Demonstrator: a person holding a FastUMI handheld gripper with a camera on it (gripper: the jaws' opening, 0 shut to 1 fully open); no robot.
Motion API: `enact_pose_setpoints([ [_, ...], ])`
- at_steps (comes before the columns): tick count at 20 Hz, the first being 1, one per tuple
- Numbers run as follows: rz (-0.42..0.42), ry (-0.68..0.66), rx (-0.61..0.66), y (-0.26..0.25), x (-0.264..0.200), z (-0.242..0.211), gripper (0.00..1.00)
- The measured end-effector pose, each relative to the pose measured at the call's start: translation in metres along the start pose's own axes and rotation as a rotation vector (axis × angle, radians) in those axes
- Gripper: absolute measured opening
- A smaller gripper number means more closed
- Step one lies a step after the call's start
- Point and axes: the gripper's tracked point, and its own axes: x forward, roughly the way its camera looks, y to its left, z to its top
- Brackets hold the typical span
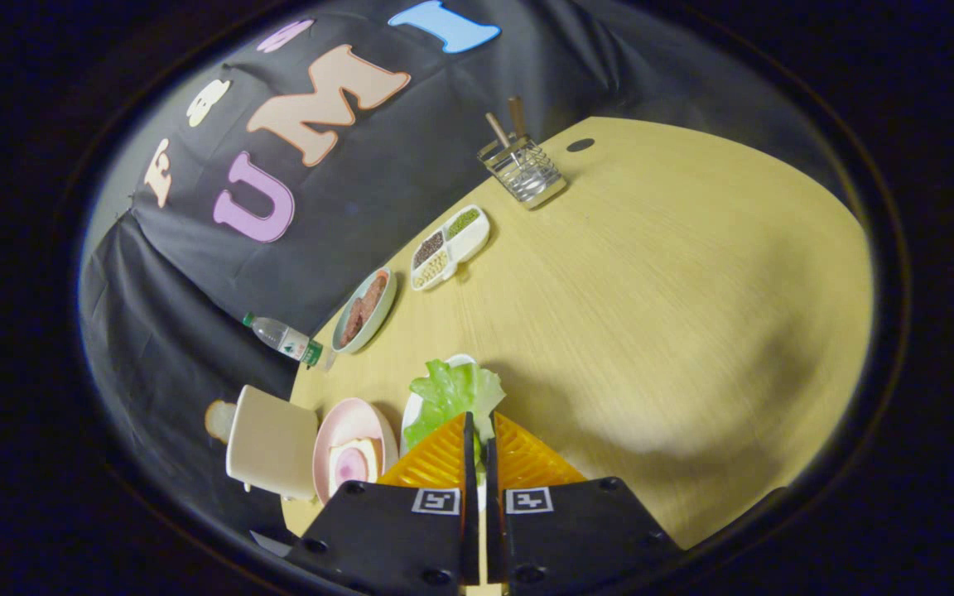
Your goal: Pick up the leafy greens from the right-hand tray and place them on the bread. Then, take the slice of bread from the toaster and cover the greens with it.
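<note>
The gripper [479, 420] is closing its two fingers nearly together, clamping a thin edge of the ruffled green plastic lettuce leaf [454, 394]. The leaf is lying over a white tray [412, 411] just ahead of the fingertips. Beside that tray, a pink round plate [340, 426] is carrying a slice of bread topped with ham [353, 463]. Next to the plate, a cream box-shaped toaster [272, 443] is holding a bread slice [217, 420]. All are resting on the pale wooden table [651, 331].

staged kitchen booth | black cloth wall [195, 331] | wooden table [651, 314] | toaster [272, 443]
</note>
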Motion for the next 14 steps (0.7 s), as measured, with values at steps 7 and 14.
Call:
enact_pose_setpoints([
  [7,-0.044,-0.004,-0.019,-0.020,0.008,0.000,0.06],
  [14,-0.059,-0.023,-0.013,-0.027,0.009,0.003,0.09],
])
